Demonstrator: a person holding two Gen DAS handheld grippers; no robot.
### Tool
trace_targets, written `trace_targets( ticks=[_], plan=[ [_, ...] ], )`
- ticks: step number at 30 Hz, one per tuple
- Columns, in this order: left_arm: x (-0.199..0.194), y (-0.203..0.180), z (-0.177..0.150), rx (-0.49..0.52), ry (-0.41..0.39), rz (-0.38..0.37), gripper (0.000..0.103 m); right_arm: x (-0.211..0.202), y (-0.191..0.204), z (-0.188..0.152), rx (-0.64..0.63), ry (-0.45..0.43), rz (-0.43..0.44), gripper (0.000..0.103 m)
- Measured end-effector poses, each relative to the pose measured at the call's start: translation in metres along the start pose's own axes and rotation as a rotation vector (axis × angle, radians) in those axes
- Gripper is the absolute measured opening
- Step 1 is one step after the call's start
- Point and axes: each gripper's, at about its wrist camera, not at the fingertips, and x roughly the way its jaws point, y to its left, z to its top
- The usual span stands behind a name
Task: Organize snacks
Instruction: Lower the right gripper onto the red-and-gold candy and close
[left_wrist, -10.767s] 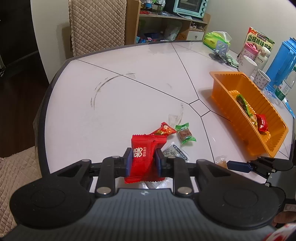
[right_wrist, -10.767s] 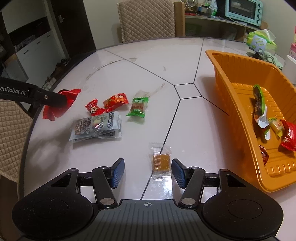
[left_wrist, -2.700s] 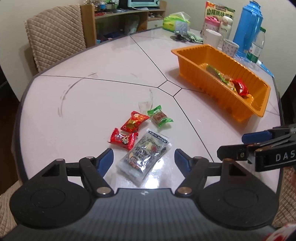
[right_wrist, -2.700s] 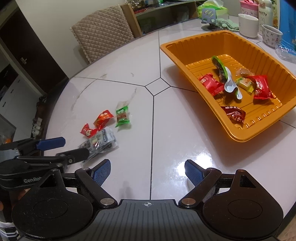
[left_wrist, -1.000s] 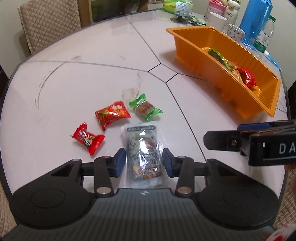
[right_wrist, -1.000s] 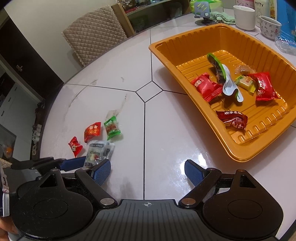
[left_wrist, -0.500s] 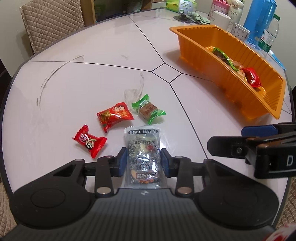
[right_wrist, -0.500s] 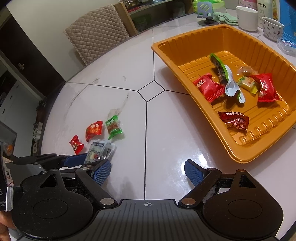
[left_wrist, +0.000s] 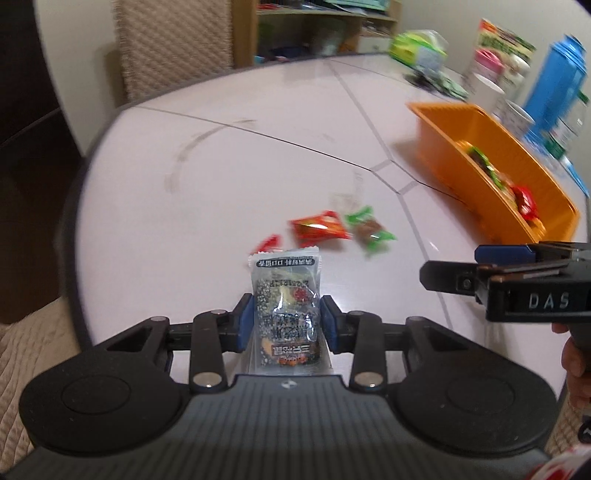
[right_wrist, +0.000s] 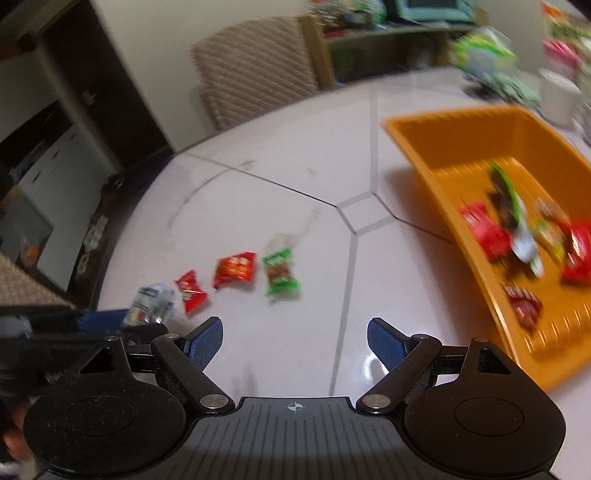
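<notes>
The left gripper (left_wrist: 287, 322) is closed on a clear, silver-grey plastic snack packet with dark printing (left_wrist: 285, 306). Its blue pads press the packet's two long edges, and the packet stands up out of the jaws with its long axis running away from the camera toward twelve o'clock. It appears lifted off the pale, seamed bench (left_wrist: 221, 155), though the blur makes the gap hard to judge.

The relation that matters is where the orange ribbed plastic tray (left_wrist: 491, 162) lies from this packet: in the left wrist view it sits at about two o'clock, well apart, across the bench seam. It holds several wrapped sweets already. The carry likely has to swing rightward and forward, over the tray's near wall.

The right gripper (right_wrist: 295, 341) hangs with its jaws wide apart and nothing between them. It is the nearer to the tray, which lies at about two o'clock in its view.

Three snacks lie on the bench beyond the packet: a small red twisted candy (right_wrist: 190, 290), a red-orange foil sachet (right_wrist: 235, 269) and a green-wrapped brown sweet (right_wrist: 280, 275), in a row between eleven and twelve o'clock of the right gripper.
</notes>
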Motion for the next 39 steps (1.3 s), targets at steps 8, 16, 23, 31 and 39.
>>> trace_targets(
  ticks=[8, 16, 23, 31, 39],
  plan=[
    [-0.010, 0.038, 0.004, -0.099, -0.034, 0.087, 0.034, 0.035, 0.027, 0.018, -0.141, -0.003, 0.072, 0.056],
    [-0.010, 0.058, 0.007, -0.165, -0.040, 0.121, 0.034, 0.074, 0.044, 0.027, -0.325, 0.022, 0.081, 0.046],
    [-0.006, 0.063, 0.007, -0.197, -0.031, 0.124, 0.034, 0.101, 0.054, 0.023, -0.530, 0.021, 0.072, 0.046],
    [-0.002, 0.067, 0.008, -0.220, -0.025, 0.138, 0.034, 0.127, 0.054, 0.025, -0.573, 0.054, 0.104, 0.046],
    [-0.002, 0.068, 0.008, -0.234, -0.024, 0.151, 0.034, 0.126, 0.058, 0.025, -0.549, 0.054, 0.107, 0.030]
  ],
)
